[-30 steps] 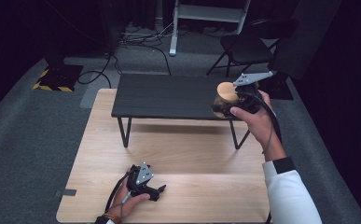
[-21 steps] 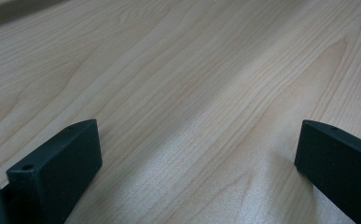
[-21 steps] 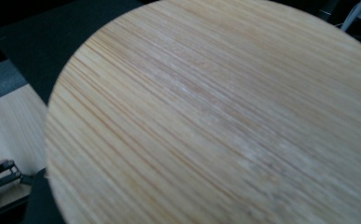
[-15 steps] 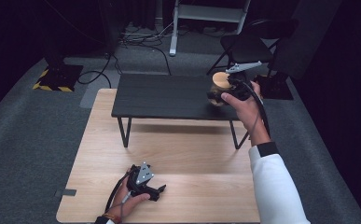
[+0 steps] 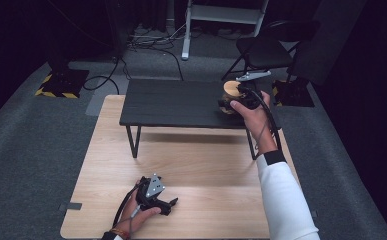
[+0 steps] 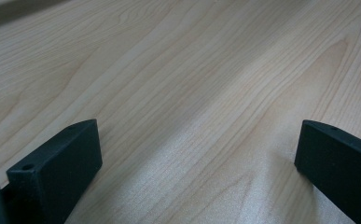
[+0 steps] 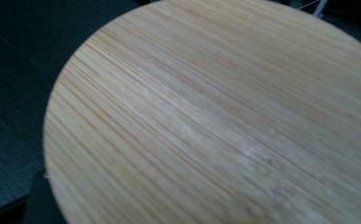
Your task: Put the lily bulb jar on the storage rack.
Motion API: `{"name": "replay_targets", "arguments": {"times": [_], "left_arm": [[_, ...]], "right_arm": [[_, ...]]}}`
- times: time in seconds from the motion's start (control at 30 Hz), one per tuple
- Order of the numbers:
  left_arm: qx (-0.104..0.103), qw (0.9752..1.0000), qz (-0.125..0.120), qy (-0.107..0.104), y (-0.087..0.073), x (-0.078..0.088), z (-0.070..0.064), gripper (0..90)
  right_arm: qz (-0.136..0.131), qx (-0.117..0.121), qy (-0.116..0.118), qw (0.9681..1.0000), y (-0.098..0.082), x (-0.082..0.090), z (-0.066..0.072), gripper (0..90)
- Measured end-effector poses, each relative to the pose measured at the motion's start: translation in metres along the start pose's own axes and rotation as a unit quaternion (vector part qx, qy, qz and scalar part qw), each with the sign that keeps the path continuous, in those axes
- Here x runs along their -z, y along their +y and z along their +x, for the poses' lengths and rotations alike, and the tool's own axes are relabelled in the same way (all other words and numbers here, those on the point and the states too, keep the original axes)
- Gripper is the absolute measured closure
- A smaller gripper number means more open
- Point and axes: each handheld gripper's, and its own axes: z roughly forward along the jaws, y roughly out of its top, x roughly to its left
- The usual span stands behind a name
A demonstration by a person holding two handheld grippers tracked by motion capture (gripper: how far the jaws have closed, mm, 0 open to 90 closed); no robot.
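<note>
Here the right gripper (image 5: 235,98) is pinching a bamboo-lidded jar (image 5: 229,90) over the black table's (image 5: 176,105) right end; the left gripper's (image 5: 167,204) jaws are gaping.

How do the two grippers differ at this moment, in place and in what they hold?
The left gripper rests low on the light wooden table, while the right gripper is over the dark small table. The left is open and empty; the right is shut on a jar with a bamboo lid. Both are hand-held.
</note>
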Motion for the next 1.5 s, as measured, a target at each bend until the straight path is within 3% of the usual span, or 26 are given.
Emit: {"name": "replay_targets", "arguments": {"times": [0.1, 0.13, 0.23, 0.27, 0.33, 0.4, 0.47, 0.77, 0.87, 1.2, 1.5], "left_arm": [[0.000, 1.0000, 0.000, 0.000, 0.000, 0.000, 0.000, 0.5], [0.000, 1.0000, 0.000, 0.000, 0.000, 0.000, 0.000, 0.5], [0.000, 1.0000, 0.000, 0.000, 0.000, 0.000, 0.000, 0.5], [0.000, 1.0000, 0.000, 0.000, 0.000, 0.000, 0.000, 0.5], [0.000, 1.0000, 0.000, 0.000, 0.000, 0.000, 0.000, 0.5], [0.000, 1.0000, 0.000, 0.001, 0.000, 0.000, 0.000, 0.5], [0.000, 1.0000, 0.000, 0.001, 0.000, 0.000, 0.000, 0.5], [0.000, 1.0000, 0.000, 0.000, 0.000, 0.000, 0.000, 0.5], [0.000, 1.0000, 0.000, 0.001, 0.000, 0.000, 0.000, 0.5], [0.001, 1.0000, 0.000, 0.001, 0.000, 0.000, 0.000, 0.5], [0.001, 1.0000, 0.000, 0.001, 0.000, 0.000, 0.000, 0.5]], "right_arm": [[-0.009, -0.004, 0.002, 0.9999, -0.004, -0.001, 0.000, 17.2], [-0.010, -0.005, -0.001, 0.9999, -0.003, -0.003, 0.001, 9.2], [-0.016, 0.002, -0.005, 0.9999, -0.005, -0.001, 0.003, 6.9], [-0.029, -0.006, 0.004, 0.9995, -0.007, 0.003, 0.000, 4.8], [-0.032, -0.001, 0.006, 0.9995, -0.008, 0.006, 0.001, 4.8], [-0.032, 0.014, -0.013, 0.9993, -0.006, 0.013, 0.008, 4.8], [-0.037, 0.015, -0.021, 0.9990, -0.008, 0.022, 0.010, 4.8], [-0.062, 0.020, -0.024, 0.9976, -0.032, 0.049, 0.011, 4.8], [-0.072, 0.023, -0.028, 0.9968, -0.048, 0.064, 0.015, 4.8], [-0.085, 0.027, -0.037, 0.9953, -0.093, 0.091, 0.019, 4.9], [-0.105, 0.033, -0.044, 0.9930, -0.165, 0.100, 0.026, 4.8]]}}
